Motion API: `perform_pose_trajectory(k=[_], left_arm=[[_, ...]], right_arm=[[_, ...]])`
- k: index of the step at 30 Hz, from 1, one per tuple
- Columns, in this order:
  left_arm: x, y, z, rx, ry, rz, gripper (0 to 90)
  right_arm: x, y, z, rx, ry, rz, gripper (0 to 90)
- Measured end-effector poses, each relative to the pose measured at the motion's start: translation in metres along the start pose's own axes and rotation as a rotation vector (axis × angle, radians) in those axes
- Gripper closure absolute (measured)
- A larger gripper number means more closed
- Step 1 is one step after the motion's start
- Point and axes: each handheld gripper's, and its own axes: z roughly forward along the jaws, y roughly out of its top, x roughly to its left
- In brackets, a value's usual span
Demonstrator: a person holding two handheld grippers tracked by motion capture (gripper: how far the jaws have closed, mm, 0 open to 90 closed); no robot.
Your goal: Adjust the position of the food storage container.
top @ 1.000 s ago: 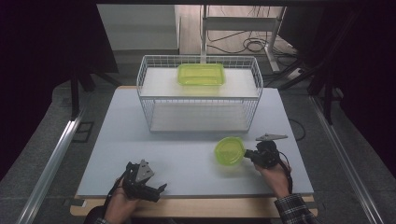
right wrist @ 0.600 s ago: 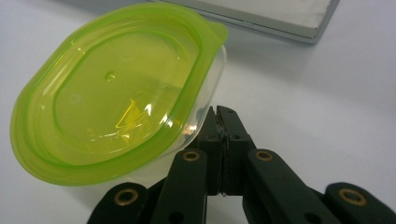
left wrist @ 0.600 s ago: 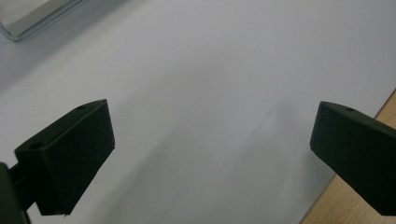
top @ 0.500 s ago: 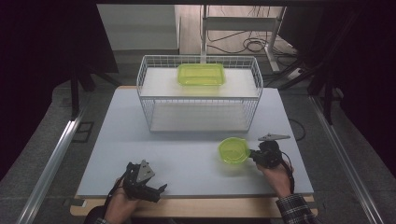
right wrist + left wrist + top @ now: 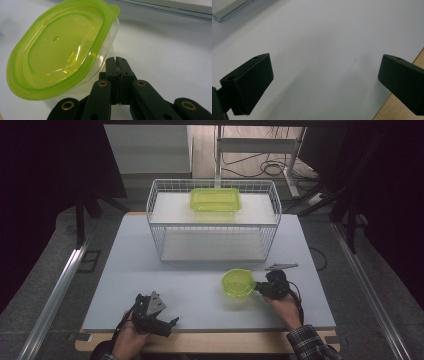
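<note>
Your right gripper [image 5: 116, 60] is closed beside the round container [image 5: 60, 50], pinching nothing. Open it and take the rim squarely. Left gripper [image 5: 324, 75] rests open.

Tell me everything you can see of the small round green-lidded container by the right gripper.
The small round container has a clear plastic body and a translucent lime-green lid with a raised rim and a small pull tab. The lid looks seated. In the right gripper view it sits tilted, lid facing up and toward the camera. It lies on the white table, in front of the wire basket and apart from it. The right gripper is shut just beside its wall; whether it pinches the rim I cannot tell.
</note>
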Motion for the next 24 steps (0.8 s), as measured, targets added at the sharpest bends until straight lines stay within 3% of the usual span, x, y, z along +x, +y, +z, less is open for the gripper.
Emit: perform_pose_trajectory(k=[7,18,24], left_arm=[[0.000,0.000,0.000,0.000,-0.001,-0.002,0.0],[0.000,0.000,-0.001,0.002,-0.004,-0.006,0.0],[0.000,0.000,-0.001,0.002,-0.002,-0.008,0.0]], right_arm=[[0.012,0.005,0.012,0.010,0.036,-0.015,88.5],[0.042,0.013,0.034,0.034,0.114,-0.065,88.6],[0.051,0.014,0.040,0.045,0.114,-0.099,87.9]])
